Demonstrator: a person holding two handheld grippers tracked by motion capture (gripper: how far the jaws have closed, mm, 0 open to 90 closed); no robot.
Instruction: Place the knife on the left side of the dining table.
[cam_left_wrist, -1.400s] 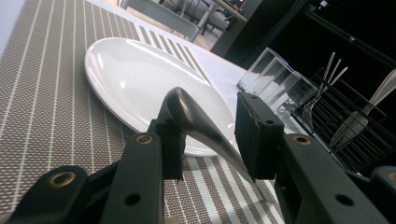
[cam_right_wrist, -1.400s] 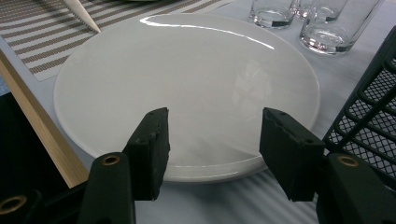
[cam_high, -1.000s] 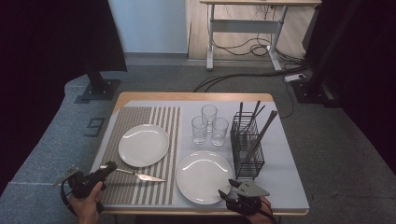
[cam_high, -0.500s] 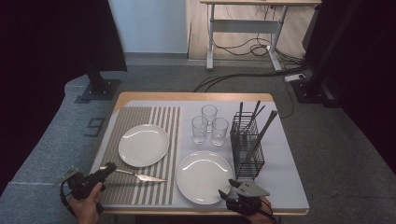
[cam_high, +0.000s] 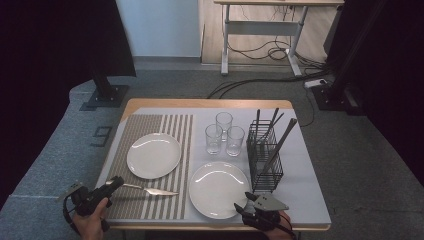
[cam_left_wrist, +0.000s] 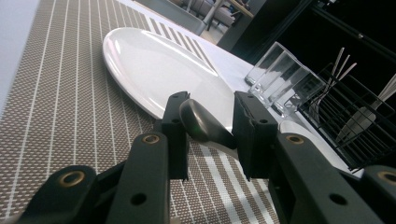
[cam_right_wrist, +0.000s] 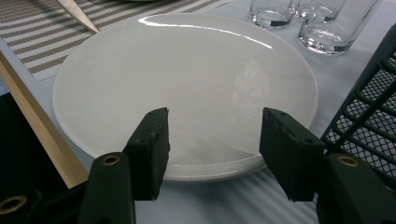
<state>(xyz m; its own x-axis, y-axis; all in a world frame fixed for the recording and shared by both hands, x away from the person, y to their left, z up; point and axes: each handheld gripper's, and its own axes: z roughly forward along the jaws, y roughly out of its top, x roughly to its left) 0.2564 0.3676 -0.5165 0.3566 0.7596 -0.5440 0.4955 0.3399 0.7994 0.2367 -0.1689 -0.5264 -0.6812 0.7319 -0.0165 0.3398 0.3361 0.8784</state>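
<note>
So table-setting looks barely started. Nearest, the left gripper (cam_left_wrist: 208, 128) has its jaws around the handle of a knife (cam_high: 152, 190), which lies flat on the striped placemat (cam_high: 150, 125) just in front of the left plate (cam_high: 153, 155); the pads sit right beside the handle, but I can't tell if they're actually squeezing. The right gripper (cam_right_wrist: 212, 149) hangs open and empty over the near rim of the right plate (cam_right_wrist: 187, 84). Further back, three glasses (cam_high: 223, 134) are clustered together, and the rest of the cutlery is in the wire caddy (cam_high: 264, 152).

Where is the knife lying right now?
In the high view the knife lies on the striped placemat near the table's front edge, just below the left plate, its handle between the left gripper's fingers.
</note>
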